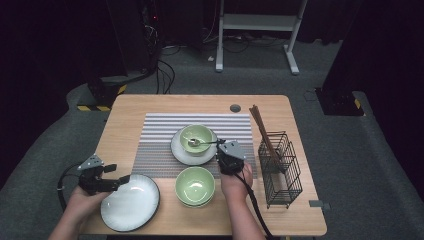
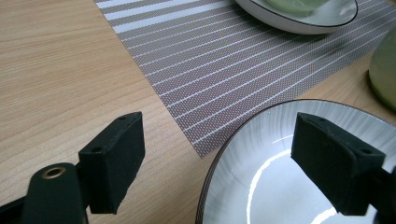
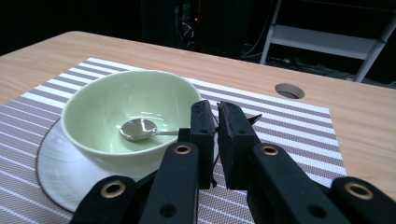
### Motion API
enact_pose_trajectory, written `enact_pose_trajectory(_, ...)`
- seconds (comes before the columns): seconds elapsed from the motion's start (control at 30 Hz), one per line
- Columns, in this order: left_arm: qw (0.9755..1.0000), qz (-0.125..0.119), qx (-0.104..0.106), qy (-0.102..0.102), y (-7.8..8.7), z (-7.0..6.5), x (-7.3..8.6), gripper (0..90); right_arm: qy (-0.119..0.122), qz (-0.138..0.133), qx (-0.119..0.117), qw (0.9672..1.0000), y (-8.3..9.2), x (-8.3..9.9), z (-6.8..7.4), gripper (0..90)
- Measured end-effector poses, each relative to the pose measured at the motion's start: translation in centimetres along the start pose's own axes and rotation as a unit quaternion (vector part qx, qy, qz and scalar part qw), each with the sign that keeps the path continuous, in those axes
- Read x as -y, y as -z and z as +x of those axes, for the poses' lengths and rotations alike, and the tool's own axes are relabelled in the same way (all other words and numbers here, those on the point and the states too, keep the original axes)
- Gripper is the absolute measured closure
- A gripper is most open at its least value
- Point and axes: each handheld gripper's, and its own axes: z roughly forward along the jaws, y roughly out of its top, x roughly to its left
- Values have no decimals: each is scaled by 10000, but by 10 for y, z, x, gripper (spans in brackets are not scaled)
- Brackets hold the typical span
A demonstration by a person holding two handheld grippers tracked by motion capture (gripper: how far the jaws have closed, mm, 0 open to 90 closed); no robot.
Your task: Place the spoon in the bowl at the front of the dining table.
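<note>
Right gripper (image 3: 215, 135) has its jaws nearly together, clamped on the handle of the spoon (image 3: 138, 129); the handle runs in between the pads, and its dark tail end pokes out just past the right pad. The spoon's bowl end lies inside the green bowl (image 3: 116, 112), low on the inner wall, handle crossing over the near rim toward the jaws. That bowl sits on a white saucer plate (image 3: 60, 172), which rests on the striped placemat (image 3: 289, 135). In the high view the right gripper (image 1: 220, 143) is just right of the bowl (image 1: 196, 137), pointed left and away from the person, right hand (image 1: 236, 184) behind it with the forearm coming up from the bottom edge and the cable trailing back along it. Left gripper (image 2: 219, 158) has its jaws wide apart, nothing pressed between them: the left pad is over bare table (image 2: 56, 70), the right pad over the grey-white plate (image 2: 280, 186), rim of the plate sitting between the two. High view puts the left gripper (image 1: 122, 179) at the plate's (image 1: 131, 204) left edge, roughly level and pointing right, left hand (image 1: 86, 197) low at the table's near left corner. A second green bowl (image 1: 195, 186) stands near the front edge between the two hands, touched by neither gripper. Wire basket (image 1: 280, 167) with chopsticks (image 1: 262, 130) stands at the right side, well apart from both.
</note>
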Motion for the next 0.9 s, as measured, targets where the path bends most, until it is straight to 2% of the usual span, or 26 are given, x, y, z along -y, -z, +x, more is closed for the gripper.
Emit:
enact_pose_trajectory(0.3,10000,-23,14,21,1,1,0,178,61,6,116,9999,-15,-3,-5,843)
enact_pose_trajectory(0.9,10000,-16,80,43,1,2,1,185,8,157,266,9995,-43,-9,-11,843)
